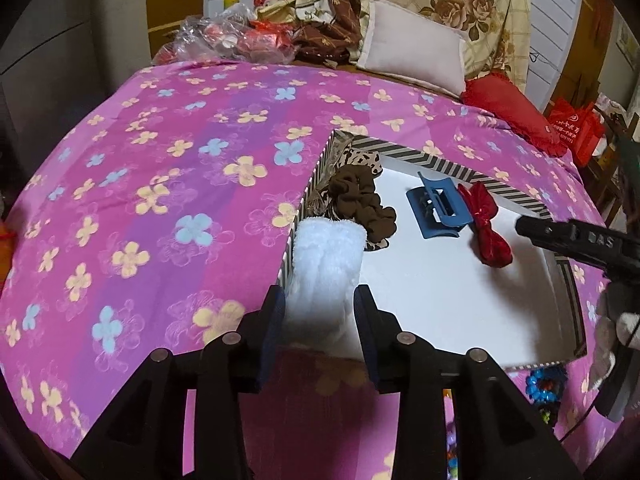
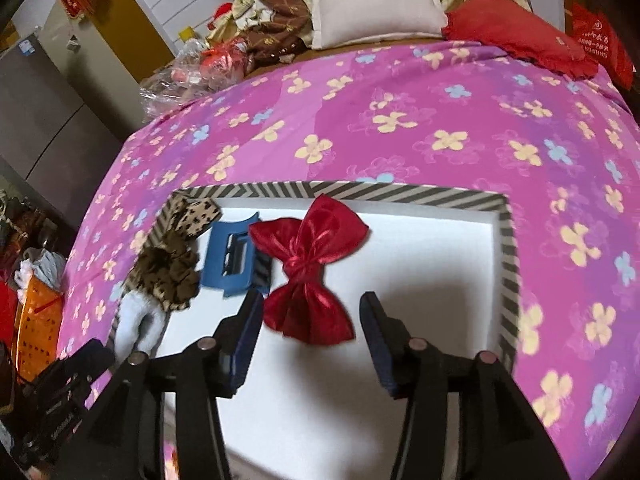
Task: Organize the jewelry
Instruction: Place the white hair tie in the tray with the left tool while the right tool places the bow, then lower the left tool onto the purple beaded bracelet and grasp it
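Observation:
A striped-rimmed box (image 1: 404,153) with a white floor lies on the pink flowered bedspread; its rim also shows in the right wrist view (image 2: 508,264). In it lie a brown scrunchie (image 1: 360,200), a leopard-print piece (image 1: 362,160), a blue claw clip (image 1: 438,208) and a red satin bow (image 1: 486,228). My left gripper (image 1: 320,300) is shut on a white fluffy scrunchie (image 1: 324,260) over the box's left wall. My right gripper (image 2: 312,300) is open over the box floor, its fingers either side of the near end of the red bow (image 2: 312,268), apart from it. The blue clip (image 2: 230,256) lies to its left.
Pillows (image 1: 416,50), a red cushion (image 1: 516,116) and a plastic-wrapped pile (image 1: 224,40) lie at the head of the bed. Colourful beaded items (image 1: 542,388) lie by the box's near corner. An orange basket (image 2: 36,324) stands beside the bed at left.

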